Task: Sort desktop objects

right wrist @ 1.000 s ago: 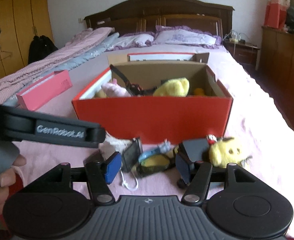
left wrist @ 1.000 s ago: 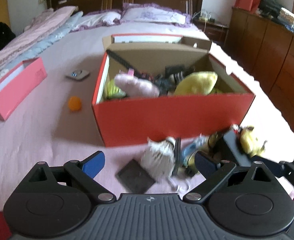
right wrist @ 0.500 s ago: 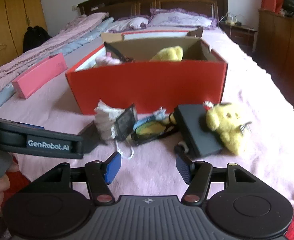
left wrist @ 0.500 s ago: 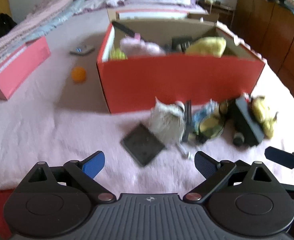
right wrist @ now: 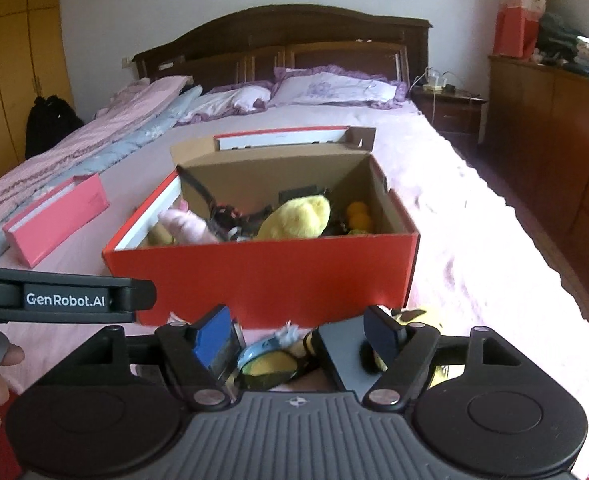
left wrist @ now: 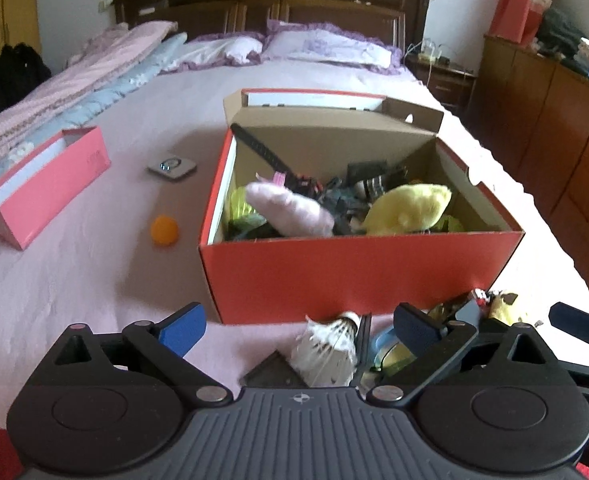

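Ahead of both tongs, the red box [left wrist: 358,268] already held several toys. Our left tongs [left wrist: 298,326] stood wide and empty above the shuttlecock [left wrist: 328,350]; our right tongs [right wrist: 300,330] had just widened over the goggles [right wrist: 272,362]. The pile below remained unsorted.

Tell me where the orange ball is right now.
In the left wrist view, the orange ball lies on the bed, left of the red box, below the small grey device.

Left tongs [left wrist: 298,330] spread wide, nothing gripped. Right tongs [right wrist: 300,334] just widened, empty, angled downward.
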`<move>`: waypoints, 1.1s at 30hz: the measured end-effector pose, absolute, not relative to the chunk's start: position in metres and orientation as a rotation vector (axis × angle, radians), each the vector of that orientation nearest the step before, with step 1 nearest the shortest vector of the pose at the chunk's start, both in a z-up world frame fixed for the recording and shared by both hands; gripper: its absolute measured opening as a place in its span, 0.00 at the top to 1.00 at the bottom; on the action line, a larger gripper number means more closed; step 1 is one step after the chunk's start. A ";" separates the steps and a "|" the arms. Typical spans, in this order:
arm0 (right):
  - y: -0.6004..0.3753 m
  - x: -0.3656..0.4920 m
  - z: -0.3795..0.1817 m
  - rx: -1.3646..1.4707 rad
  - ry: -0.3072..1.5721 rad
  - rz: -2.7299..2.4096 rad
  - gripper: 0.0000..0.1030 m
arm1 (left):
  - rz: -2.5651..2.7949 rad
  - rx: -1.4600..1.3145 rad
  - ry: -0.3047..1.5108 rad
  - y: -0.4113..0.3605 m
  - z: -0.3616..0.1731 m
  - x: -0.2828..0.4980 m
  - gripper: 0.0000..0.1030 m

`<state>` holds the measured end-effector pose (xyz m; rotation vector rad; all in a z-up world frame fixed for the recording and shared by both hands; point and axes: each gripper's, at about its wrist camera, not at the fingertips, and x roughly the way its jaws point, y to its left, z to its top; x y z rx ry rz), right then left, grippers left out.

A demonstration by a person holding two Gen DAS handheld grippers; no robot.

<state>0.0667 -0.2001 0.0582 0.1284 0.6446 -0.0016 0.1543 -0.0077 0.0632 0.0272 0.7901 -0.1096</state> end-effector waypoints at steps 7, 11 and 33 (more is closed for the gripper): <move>-0.203 0.068 0.060 0.135 0.637 -0.014 0.22 | -0.111 0.034 0.784 -0.013 0.064 0.155 0.01; -0.201 0.067 0.061 0.127 0.627 -0.023 0.15 | -0.101 0.035 0.781 -0.011 0.065 0.153 0.01; -0.199 0.058 0.059 0.137 0.626 -0.043 0.12 | -0.085 0.028 0.794 -0.007 0.063 0.151 0.00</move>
